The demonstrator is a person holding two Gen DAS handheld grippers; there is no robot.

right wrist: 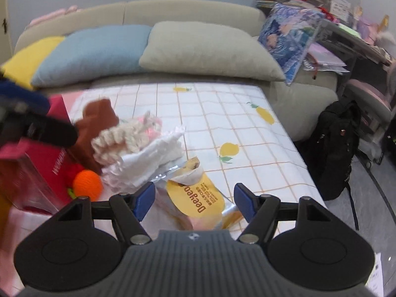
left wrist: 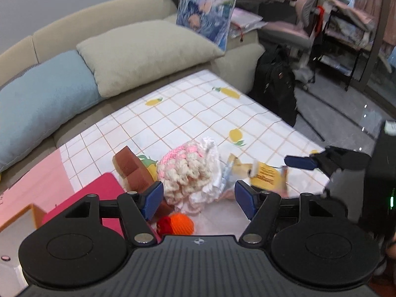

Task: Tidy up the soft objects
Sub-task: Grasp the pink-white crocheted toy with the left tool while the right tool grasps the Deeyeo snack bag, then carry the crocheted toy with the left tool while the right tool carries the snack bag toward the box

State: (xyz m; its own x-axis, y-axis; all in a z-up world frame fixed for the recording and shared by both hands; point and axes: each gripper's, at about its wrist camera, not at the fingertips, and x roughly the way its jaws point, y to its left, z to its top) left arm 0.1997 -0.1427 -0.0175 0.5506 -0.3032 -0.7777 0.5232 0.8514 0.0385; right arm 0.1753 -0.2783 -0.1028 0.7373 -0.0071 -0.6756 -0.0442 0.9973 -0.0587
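A pile of soft things lies on the lemon-print checked tablecloth (left wrist: 193, 109). It holds a cream-and-pink crocheted piece (left wrist: 185, 170) (right wrist: 123, 136), a white cloth (left wrist: 210, 173) (right wrist: 148, 163), a brown sponge-like block (left wrist: 131, 165) (right wrist: 96, 121) and an orange knitted ball (left wrist: 182, 224) (right wrist: 87, 180). My left gripper (left wrist: 198, 198) is open just above the crocheted piece, its pads clear of it. My right gripper (right wrist: 194, 200) is open over a yellow snack packet (right wrist: 195, 198) (left wrist: 267, 175), not touching it. One blue pad of the right gripper (left wrist: 300, 162) shows in the left wrist view.
A red box (left wrist: 104, 188) (right wrist: 37, 173) stands left of the pile. Behind the table a beige sofa (right wrist: 193, 10) carries blue (right wrist: 94, 49), beige (right wrist: 205, 47) and yellow (right wrist: 29, 59) cushions. A black backpack (right wrist: 336, 148) and a pink chair (left wrist: 297, 27) stand at the right.
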